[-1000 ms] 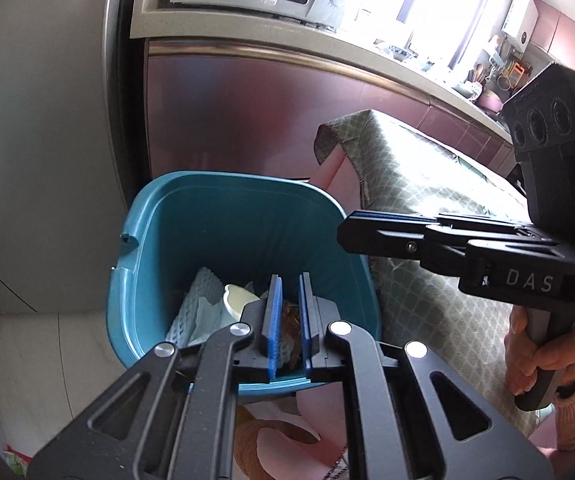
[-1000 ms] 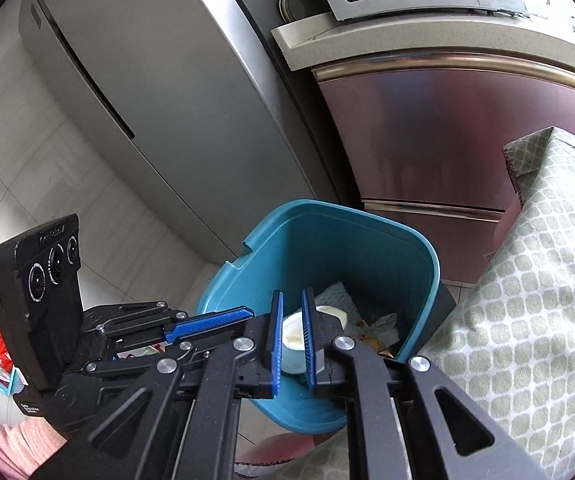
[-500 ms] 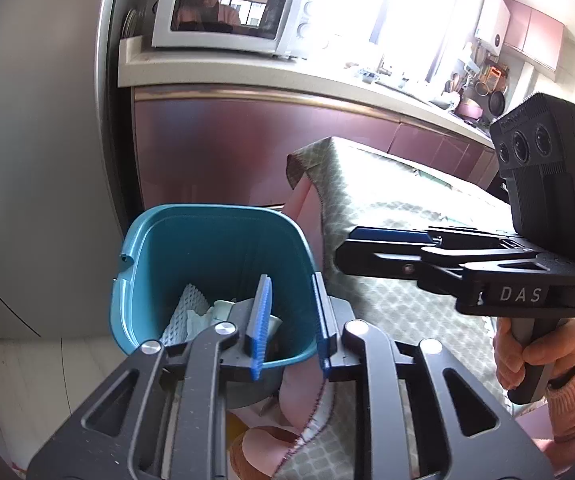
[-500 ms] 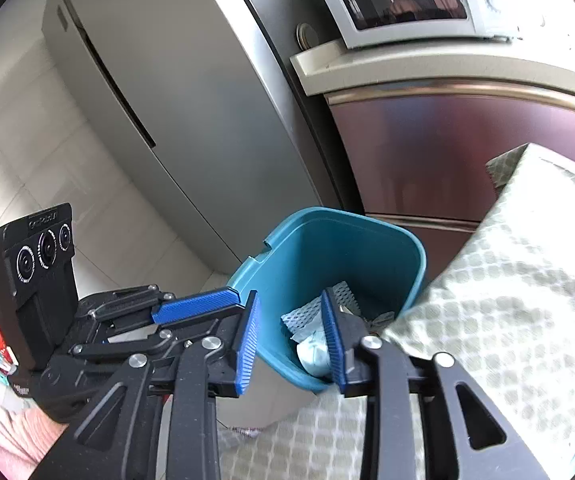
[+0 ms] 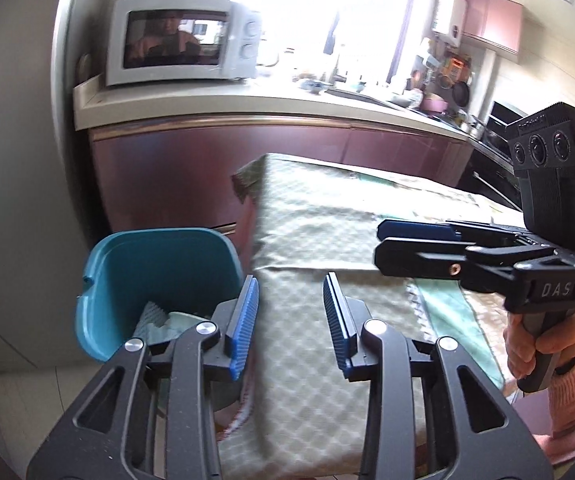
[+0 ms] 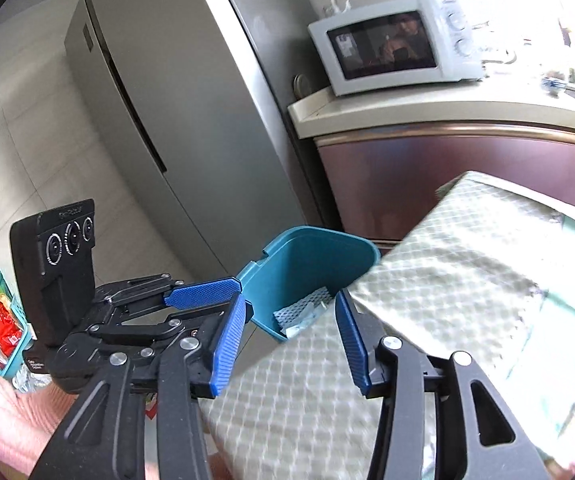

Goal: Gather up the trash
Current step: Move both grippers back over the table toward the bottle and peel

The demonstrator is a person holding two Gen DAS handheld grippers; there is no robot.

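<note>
Beside the bench [image 5: 327, 216] with its checked cloth [image 6: 295, 392], the teal bin [image 5: 155, 264] stands on the floor, lower and farther off than a second ago, when both tongs hung right over its mouth. Crumpled paper trash [image 5: 155, 320] lies inside it, against the near wall. Both tongs have since pulled back over the cloth. The left tongs [image 5: 290, 322] are now spread wide with nothing between the blue pads; the right tongs [image 6: 290, 346] are released too and hold nothing. Behind stand a grey fridge [image 6: 175, 120] and a microwave [image 5: 179, 40] on the kitchen counter [image 6: 427, 110]. The cloth's corner hides part of the bin's rim in the right view.
</note>
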